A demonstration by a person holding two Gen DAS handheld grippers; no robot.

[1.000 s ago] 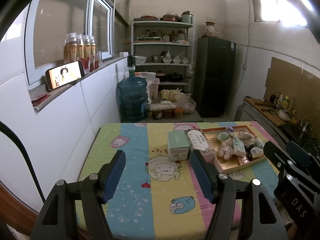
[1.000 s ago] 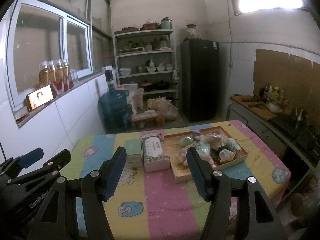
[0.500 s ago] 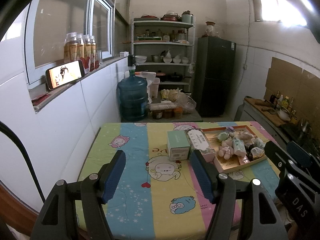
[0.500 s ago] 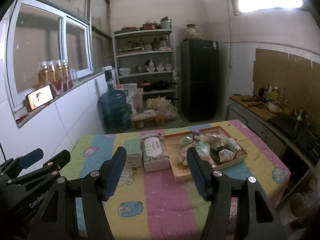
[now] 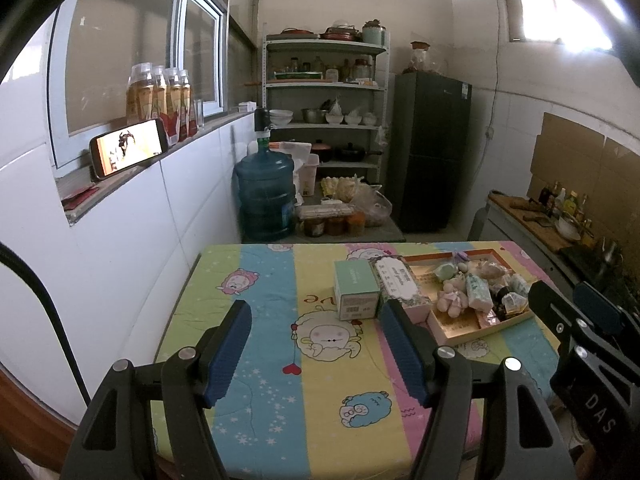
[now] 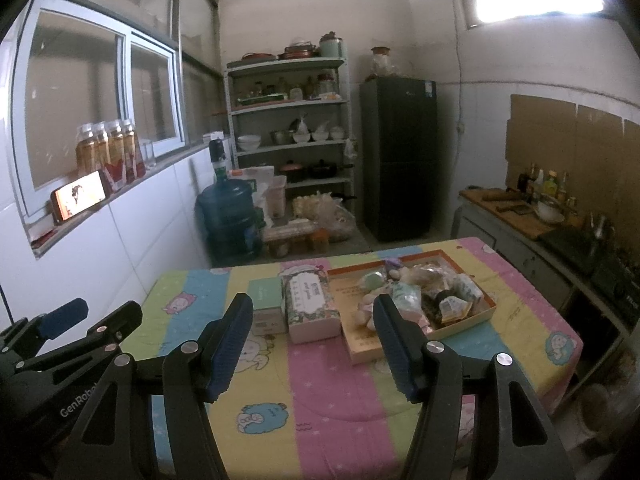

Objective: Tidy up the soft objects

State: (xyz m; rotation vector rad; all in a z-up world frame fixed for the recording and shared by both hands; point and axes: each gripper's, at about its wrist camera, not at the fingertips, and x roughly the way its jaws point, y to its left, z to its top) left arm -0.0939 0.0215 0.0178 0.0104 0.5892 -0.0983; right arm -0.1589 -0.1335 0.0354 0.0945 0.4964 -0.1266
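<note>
Several soft toys [image 5: 452, 302] heaped in tray [image 5: 464, 330]

Small wrapped items [image 6: 448, 304] in the tray [image 6: 468, 322] indistinct, plush toy [image 6: 366, 312] partly behind right fingers [image 6: 394, 344].

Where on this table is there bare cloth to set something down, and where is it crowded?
Free: the striped tablecloth between the wall-side edge and the green box, and the whole near half in front of both boxes. Crowded: the shallow tray of soft items, hard against the floral tissue box.
</note>
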